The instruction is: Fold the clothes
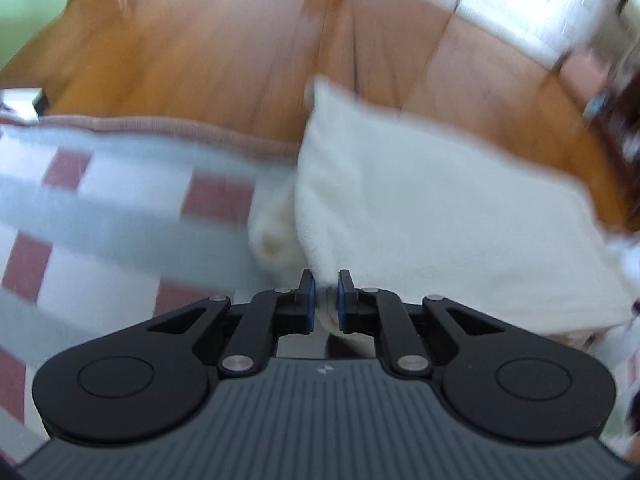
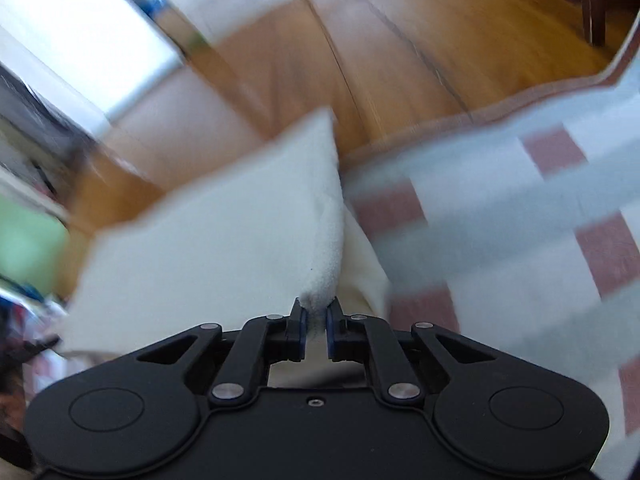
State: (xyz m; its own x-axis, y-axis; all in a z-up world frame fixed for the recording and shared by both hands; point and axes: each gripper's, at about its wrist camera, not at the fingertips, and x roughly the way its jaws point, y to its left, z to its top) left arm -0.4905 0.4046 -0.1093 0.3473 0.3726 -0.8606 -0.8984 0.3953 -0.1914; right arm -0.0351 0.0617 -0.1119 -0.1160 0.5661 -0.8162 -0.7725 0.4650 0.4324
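White fleece garment [image 1: 432, 208] up off the checked blanket [image 1: 100, 216], stretched taut between two pinch points, far hem hanging out past the blanket's piped edge [image 1: 160, 126] over the wooden floor [image 1: 200, 48]. Seen from the right wrist too: same cream panel [image 2: 224, 240] spread wide, a loose fold drooping beside it onto the checks [image 2: 520, 216].

Left gripper [image 1: 325, 300] nearly shut, blue pads [image 1: 311, 300] pinched on a corner of the fleece with only a sliver of cloth between. Right gripper [image 2: 316, 332] much the same, clamped on the opposite corner, fabric bunched right at the tips. Both frames smeared with motion blur.

Looked like the lift-and-carry stage of a fold, by best judgement. To do it well: both corners kept level and equally tense, so the panel hangs flat with no twist. Top edge carried over and laid down onto the blanket well inside the piped edge, not left trailing toward the floor. Drooping fold near the left pinch worth watching, likely to tuck under and wrinkle. Release only once the cloth lies flat, both sides together.
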